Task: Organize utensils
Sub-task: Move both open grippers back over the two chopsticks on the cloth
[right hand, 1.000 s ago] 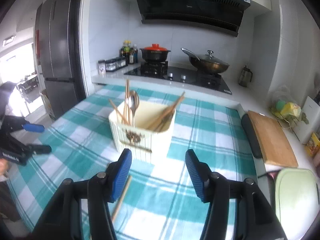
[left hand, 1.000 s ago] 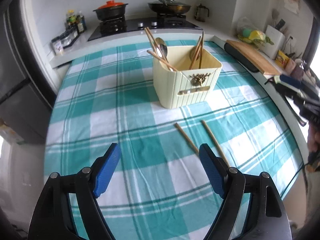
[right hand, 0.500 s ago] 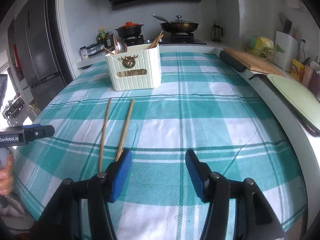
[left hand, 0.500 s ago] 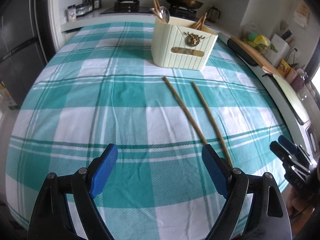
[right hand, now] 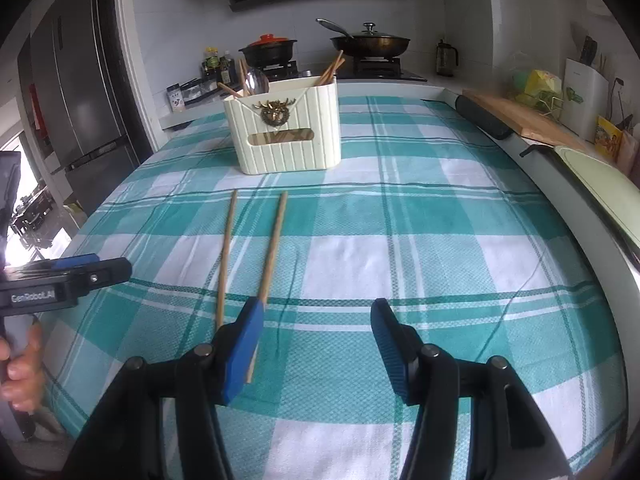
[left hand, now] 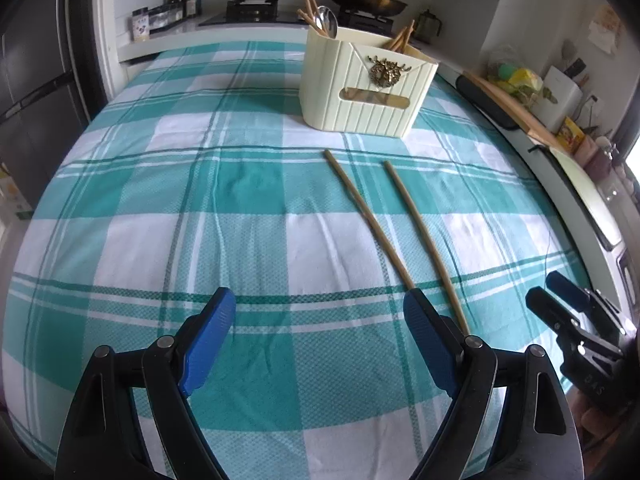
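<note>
Two wooden chopsticks (left hand: 404, 220) lie side by side on the teal checked tablecloth (left hand: 200, 184), in front of a cream utensil holder (left hand: 366, 88) that holds chopsticks and a metal spoon (left hand: 327, 20). My left gripper (left hand: 320, 340) is open and empty, low over the cloth, left of the chopsticks' near ends. In the right wrist view the chopsticks (right hand: 248, 252) run from the holder (right hand: 286, 132) toward me. My right gripper (right hand: 318, 344) is open and empty; its left finger (right hand: 244, 344) covers the near chopstick ends.
A stove with a red-lidded pot (right hand: 269, 50) and a pan (right hand: 370, 42) stands behind the table. A cutting board (right hand: 520, 118) and a pale green tray (right hand: 596, 180) lie along the right counter. A fridge (right hand: 76, 100) stands at left.
Both grippers have drawn back from the holder and dropped low to the table's near edge. The chopsticks and holder have not moved.
</note>
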A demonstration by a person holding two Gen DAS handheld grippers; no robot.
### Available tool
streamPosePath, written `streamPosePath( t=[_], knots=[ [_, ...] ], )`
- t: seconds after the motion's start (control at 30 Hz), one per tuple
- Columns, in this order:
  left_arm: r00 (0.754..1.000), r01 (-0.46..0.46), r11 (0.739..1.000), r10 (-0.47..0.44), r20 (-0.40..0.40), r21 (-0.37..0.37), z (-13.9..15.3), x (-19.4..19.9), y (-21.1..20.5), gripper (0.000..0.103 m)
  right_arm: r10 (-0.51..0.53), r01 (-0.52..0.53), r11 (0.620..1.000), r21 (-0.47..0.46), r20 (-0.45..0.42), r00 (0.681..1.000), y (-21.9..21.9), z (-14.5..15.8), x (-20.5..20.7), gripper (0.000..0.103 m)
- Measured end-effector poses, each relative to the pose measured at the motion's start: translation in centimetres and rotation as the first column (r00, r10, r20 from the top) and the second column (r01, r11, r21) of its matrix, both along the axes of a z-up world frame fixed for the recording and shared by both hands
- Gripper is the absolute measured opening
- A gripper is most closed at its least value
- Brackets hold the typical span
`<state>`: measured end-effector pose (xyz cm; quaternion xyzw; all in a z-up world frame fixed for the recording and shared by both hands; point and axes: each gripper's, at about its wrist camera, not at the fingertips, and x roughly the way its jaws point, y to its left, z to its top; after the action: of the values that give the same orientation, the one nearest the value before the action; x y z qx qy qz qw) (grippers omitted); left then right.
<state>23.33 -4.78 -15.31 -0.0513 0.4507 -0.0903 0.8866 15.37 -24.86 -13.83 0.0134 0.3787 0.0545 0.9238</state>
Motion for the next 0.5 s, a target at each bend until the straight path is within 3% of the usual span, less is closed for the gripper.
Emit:
streamPosePath(
  t=[0.13,0.5],
  knots=[
    [1.0,-0.013,1.0,0.013,-0.009,-0.009,-0.5,0.2,0.0,0.087,0.008,-0.009,1.0,-0.03,-0.019,1.0,0.1,-0.6,-0.3,0.057],
    [0.999,-0.036,0.999,0.036,-0.033,0.009,-1.3,0.4,0.5,0.087,-0.018,0.018,1.0,0.008,-0.056,0.998,-0.5,-1.5,0.4,0.057]
  ],
)
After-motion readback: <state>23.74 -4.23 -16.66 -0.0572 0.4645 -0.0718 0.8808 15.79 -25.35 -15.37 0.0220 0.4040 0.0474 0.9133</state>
